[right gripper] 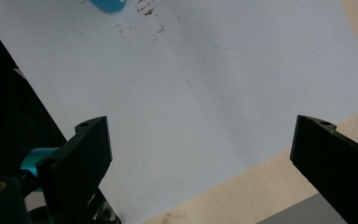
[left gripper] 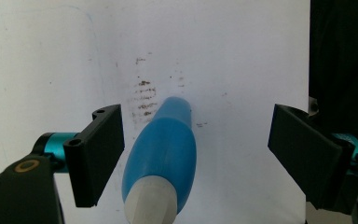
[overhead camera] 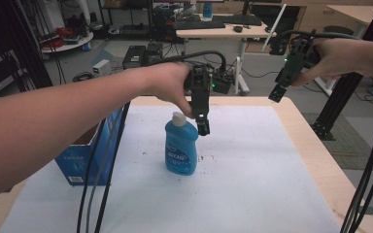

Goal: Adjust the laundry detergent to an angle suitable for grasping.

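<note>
Blue bottle (overhead camera: 181, 148) stands upright mid-bench (overhead camera: 252, 184), long axis vertical, white cap (overhead camera: 178, 118) pointing up. Left hand-held gripper (overhead camera: 202, 127) hangs just above, jaws apart around the cap without contact. Right hand-held gripper (overhead camera: 277, 93), jaws apart, is raised far right.

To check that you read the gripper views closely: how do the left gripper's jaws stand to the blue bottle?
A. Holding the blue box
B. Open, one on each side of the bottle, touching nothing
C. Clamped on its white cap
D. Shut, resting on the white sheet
B: in the left gripper view the left gripper has its jaws wide apart, with the bottle between them and a gap on both sides.
</note>
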{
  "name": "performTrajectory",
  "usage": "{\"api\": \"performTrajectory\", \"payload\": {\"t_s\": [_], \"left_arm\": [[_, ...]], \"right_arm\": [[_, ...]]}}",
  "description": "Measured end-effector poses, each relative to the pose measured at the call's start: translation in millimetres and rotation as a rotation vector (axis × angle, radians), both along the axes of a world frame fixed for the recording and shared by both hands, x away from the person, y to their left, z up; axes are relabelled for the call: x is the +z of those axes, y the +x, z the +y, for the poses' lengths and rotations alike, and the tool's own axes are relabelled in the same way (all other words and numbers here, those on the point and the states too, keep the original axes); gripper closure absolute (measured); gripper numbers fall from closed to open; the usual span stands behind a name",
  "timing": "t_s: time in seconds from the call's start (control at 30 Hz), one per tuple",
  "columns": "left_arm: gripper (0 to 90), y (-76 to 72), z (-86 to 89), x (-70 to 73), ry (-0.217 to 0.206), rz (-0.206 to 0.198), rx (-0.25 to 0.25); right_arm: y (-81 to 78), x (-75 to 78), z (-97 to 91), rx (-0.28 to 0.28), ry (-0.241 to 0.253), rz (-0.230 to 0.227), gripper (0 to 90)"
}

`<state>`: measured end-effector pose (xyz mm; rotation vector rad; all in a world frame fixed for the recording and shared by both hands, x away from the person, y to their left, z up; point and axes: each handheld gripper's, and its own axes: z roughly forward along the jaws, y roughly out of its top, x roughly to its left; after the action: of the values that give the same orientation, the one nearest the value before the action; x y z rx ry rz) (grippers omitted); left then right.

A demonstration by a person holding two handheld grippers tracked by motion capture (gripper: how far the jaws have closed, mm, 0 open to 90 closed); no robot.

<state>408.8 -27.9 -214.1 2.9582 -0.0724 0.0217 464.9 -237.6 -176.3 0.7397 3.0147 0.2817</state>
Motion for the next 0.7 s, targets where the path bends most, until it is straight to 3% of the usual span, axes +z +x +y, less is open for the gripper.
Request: {"api": "performTrajectory", "payload": {"t_s": [0.2, 0.7], "left_arm": [[18.4, 2.8, 4.3, 1.6, -0.009, -0.003, 0.019], [18.4, 2.4, 2.5, 2.1, -0.017, 0.001, 0.003]], "right_arm": [[-0.4, 1.2, -0.3, 0.001, 0.005, -0.004, 4.6], [0.8, 0.9, -0.8, -0.001, 0.008, -0.016, 4.5]]}}
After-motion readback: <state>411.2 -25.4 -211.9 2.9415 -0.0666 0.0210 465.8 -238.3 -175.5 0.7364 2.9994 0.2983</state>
